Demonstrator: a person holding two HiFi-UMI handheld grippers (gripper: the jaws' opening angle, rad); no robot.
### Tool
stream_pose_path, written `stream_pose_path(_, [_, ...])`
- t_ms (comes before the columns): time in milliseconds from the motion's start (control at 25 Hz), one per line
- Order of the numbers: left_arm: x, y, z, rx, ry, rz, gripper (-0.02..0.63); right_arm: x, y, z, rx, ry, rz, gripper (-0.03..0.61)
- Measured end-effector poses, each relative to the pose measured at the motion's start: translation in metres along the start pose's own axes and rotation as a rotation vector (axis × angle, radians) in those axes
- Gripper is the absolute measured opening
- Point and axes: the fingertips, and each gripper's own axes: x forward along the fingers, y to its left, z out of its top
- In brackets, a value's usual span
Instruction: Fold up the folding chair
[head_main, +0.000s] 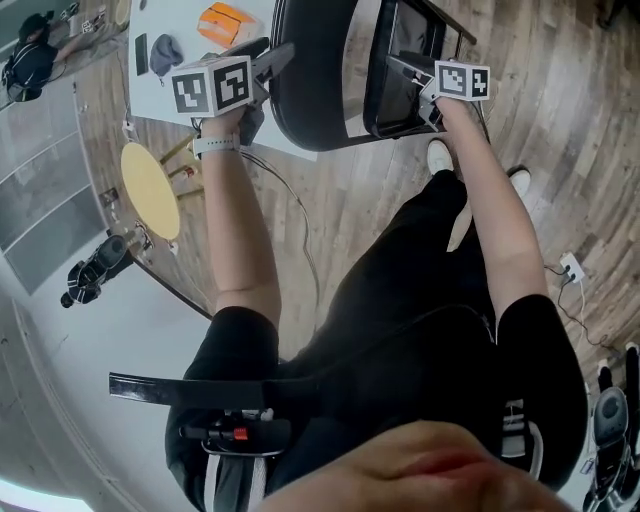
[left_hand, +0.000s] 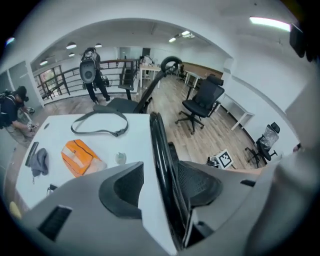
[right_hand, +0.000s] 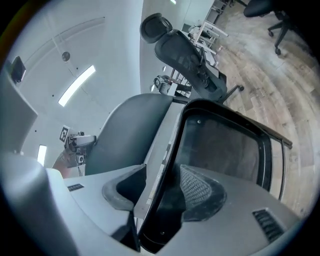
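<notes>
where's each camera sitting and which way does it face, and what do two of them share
Head view: on the person's head, looking steeply down at the folding chair by the white table; arms, legs, left gripper and right gripper show.
Left gripper view: on the left gripper, looking along its open jaws, chair rim between them, over the table.
Right gripper view: on the right gripper, looking along its open jaws astride the seat edge.
Shared: each gripper view catches the other gripper's marker cube.
</notes>
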Motion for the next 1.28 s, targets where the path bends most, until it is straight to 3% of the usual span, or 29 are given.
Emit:
stream_pose_path(120, [-0.05,0.005,0.024,0.027,-0.209,0.062,0.213,-0.035,0.02,0.013,-0.052,-0.056,-0.029,0.192])
stream_pose_path(200, [-0.084,-0.008,0.039,0.047,-0.369,0.068,0.213,-0.068,0.047,0.029,-0.158,-0.097,-0.041,0.192])
stream_pose_path(320, [-0.123,-0.053,0.046,0.067,-0.569,-0.012,0.213,-0.127,0.106,0.05,-0.36,-0.159,-0.051,0.19])
stream_pose_path(400, [-0.143,-0.089,0.036,0.061,-0.645,-0.096,0.212,-0.164,0.152,0.051,-0.454,-0.2,-0.028,0.19])
stream_pose_path(600, [-0.167,-0.181,-0.007,0.034,-0.697,-0.281,0.202,-0.236,0.274,0.026,-0.633,-0.201,0.0,0.187])
stream_pose_path(680, [-0.174,-0.215,-0.021,0.027,-0.728,-0.303,0.107,-0.256,0.304,0.015,-0.721,-0.161,0.009,0.184])
stream_pose_path(720, [-0.178,-0.233,-0.028,0.03,-0.744,-0.314,0.06,-0.265,0.317,0.01,-0.762,-0.144,0.018,0.156])
stream_pose_path(840, [-0.191,-0.284,-0.055,0.059,-0.762,-0.352,0.009,-0.293,0.352,-0.012,-0.854,-0.119,0.039,0.05])
stream_pose_path(920, [-0.197,-0.312,-0.069,0.074,-0.764,-0.352,0.005,-0.313,0.374,-0.028,-0.905,-0.115,0.054,0.011])
stream_pose_path(1280, [-0.227,-0.44,-0.08,0.169,-0.838,-0.283,0.005,-0.417,0.431,-0.069,-1.067,-0.107,0.113,0.011])
